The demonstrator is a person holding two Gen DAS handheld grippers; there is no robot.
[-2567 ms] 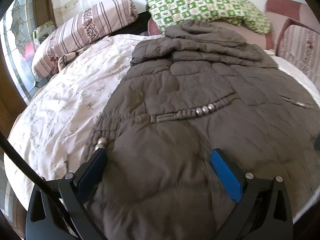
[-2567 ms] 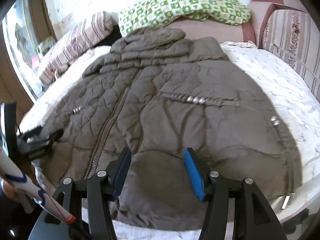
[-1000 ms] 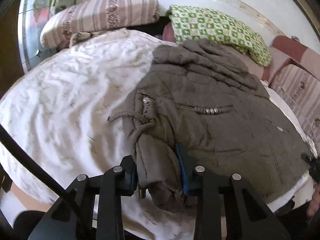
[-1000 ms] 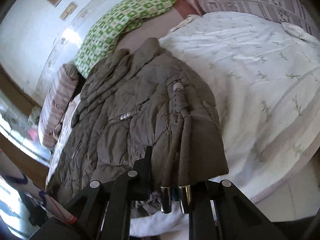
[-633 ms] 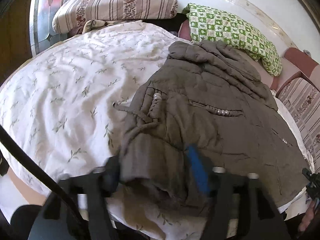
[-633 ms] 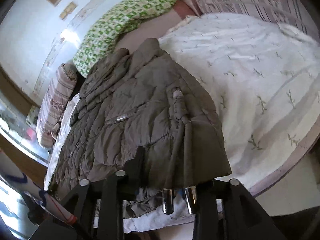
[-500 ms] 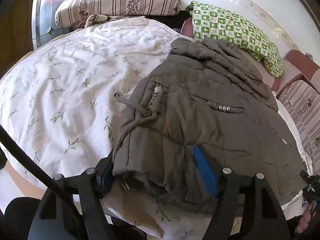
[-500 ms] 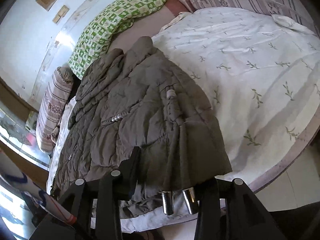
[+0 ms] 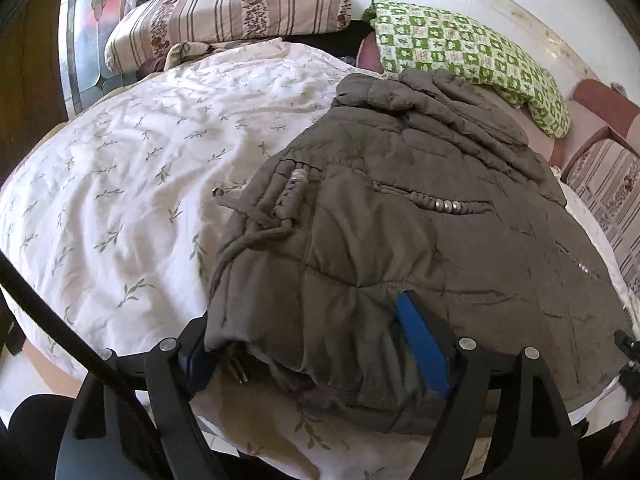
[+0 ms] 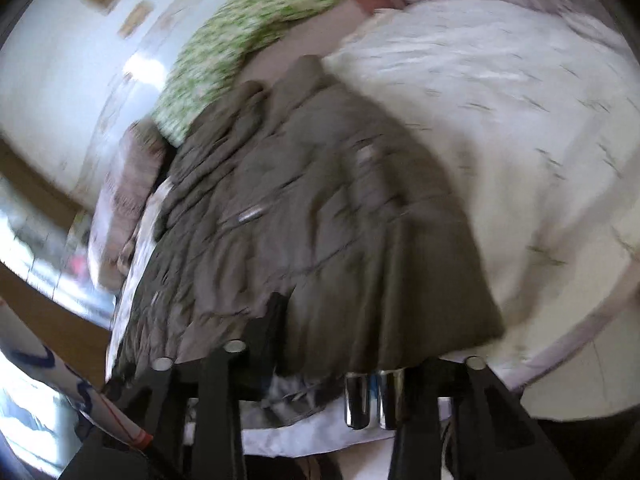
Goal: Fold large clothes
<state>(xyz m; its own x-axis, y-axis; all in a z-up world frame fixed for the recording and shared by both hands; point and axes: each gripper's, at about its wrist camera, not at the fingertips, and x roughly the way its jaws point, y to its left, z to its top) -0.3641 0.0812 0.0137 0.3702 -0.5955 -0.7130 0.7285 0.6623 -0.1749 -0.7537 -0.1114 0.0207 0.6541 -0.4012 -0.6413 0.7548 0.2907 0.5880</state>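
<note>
Jacket (image 9: 400,200) fold between left hand-held gripper (image 9: 304,328) jaws, just opened; right hand-held gripper (image 10: 352,336) jaws just closing, grip unclear.

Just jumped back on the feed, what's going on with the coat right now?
A person with a gripper in each hand is folding a grey-brown quilted coat on a bed with a white leaf-print sheet. Both sides of the hem have been folded inward. The left gripper has just been opening; its blue pads stand wide, with the folded hem loosely between them. The right gripper has the opposite folded edge between its fingers, but that view is blurred, so its grip is unclear.
</note>
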